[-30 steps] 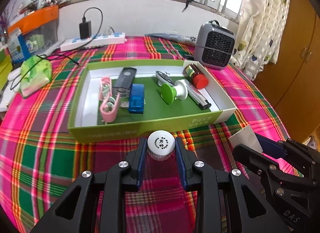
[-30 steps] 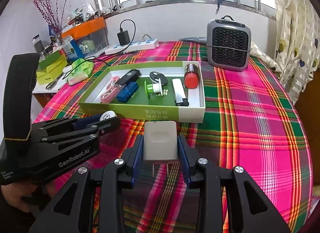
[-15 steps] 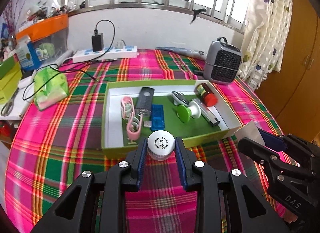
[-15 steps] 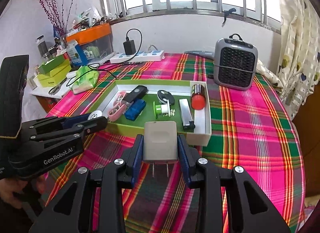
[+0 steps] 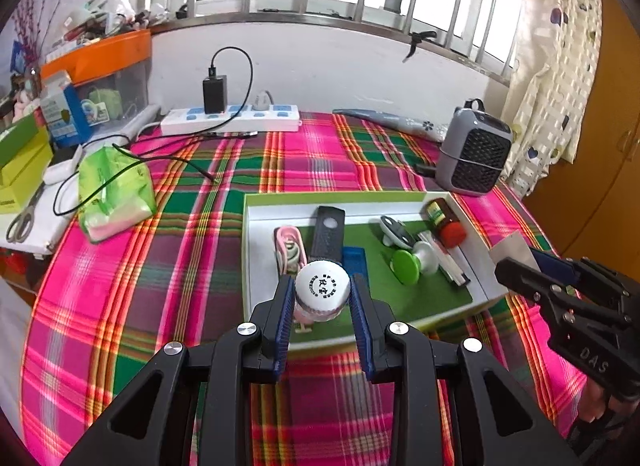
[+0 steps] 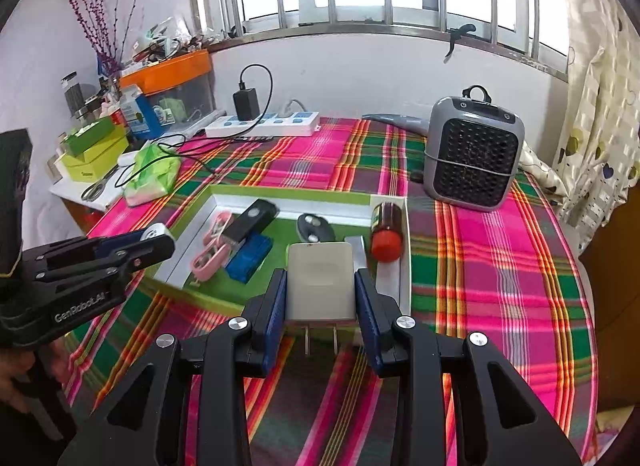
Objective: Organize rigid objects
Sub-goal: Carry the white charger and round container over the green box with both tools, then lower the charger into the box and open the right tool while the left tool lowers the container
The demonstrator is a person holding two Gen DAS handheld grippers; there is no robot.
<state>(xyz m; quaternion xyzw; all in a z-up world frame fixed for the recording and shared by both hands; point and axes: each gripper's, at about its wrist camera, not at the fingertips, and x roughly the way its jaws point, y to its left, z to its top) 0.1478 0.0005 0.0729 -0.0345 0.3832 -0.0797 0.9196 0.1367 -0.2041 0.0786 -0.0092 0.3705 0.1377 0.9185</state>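
Blue pads of the left gripper point(image 5: 322, 308) were pinched on a small white-capped bottle point(image 5: 322, 290), which we held over the near left part of the green box point(image 5: 256, 201) on the plaid tablecloth point(image 5: 180, 225). Our right gripper point(image 6: 321, 302) was clamped on a white plug adapter point(image 6: 321, 280), prongs toward the camera, at the box's near edge, in front of a red-capped bottle point(image 6: 386, 231) lying inside. A black fob point(image 5: 329, 236), pink clips point(image 5: 289, 248) and what seemed a blue drive point(image 6: 250, 256) also lay in there.
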